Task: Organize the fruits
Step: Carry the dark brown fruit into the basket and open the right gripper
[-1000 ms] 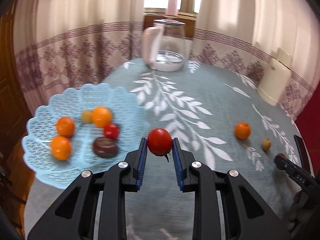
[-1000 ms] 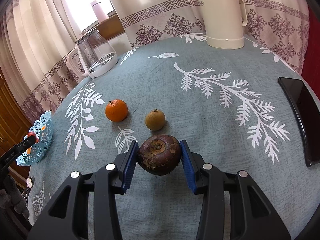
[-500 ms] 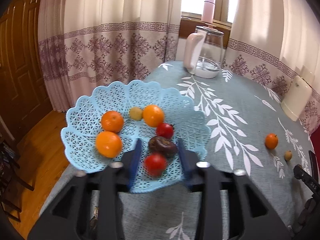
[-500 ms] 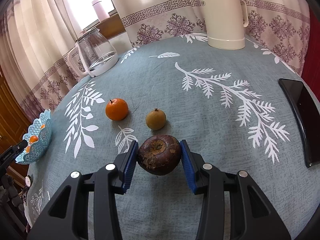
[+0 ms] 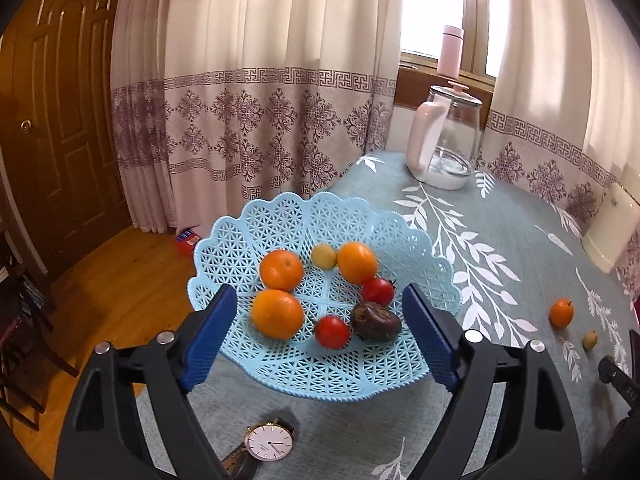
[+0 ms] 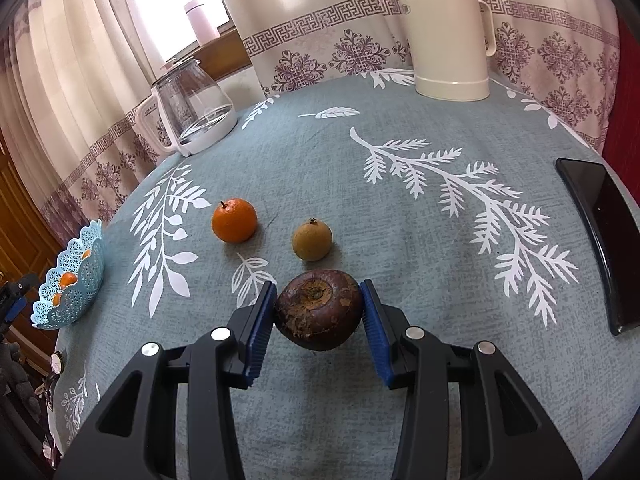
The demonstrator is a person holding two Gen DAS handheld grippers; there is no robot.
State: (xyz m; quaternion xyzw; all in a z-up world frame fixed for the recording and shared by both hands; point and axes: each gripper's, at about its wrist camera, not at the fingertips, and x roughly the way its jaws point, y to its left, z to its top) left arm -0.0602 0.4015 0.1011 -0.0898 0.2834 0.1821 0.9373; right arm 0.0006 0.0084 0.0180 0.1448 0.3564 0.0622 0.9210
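dark fruit (image 6: 319,309) between right fingers (image 6: 260,322)

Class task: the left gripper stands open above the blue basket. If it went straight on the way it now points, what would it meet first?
Most likely the fruit in the blue basket: the left gripper aims at the red tomato and the dark fruit between its open jaws. Depth is unclear.

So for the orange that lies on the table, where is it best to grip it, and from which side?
Grip the orange across its round middle, coming straight in from the near side. Its stem points up, so the sides are smooth. The small brown fruit sits apart on its right, probably leaving room for one finger.
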